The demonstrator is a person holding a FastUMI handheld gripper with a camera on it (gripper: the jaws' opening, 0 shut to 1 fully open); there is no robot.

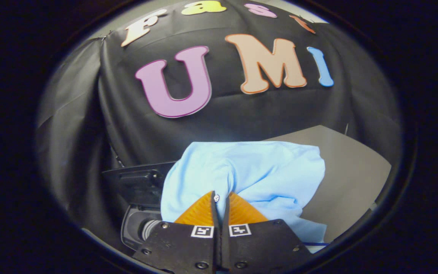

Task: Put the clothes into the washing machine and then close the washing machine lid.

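A light blue garment [257,171] hangs bunched from my gripper [221,198], whose two fingers are pressed together on a fold of the cloth. The cloth drapes ahead of and to the right of the fingers. To the left of the fingers and lower down stands the washing machine [137,224], dark, with its round opening partly showing. Its raised lid [135,182] stands just left of the cloth. The garment covers part of the machine.
A grey table top [348,171] stretches beyond and to the right of the garment. The booth's black cloth wall [219,114] rises behind everything, with a seam and folds on the left side.
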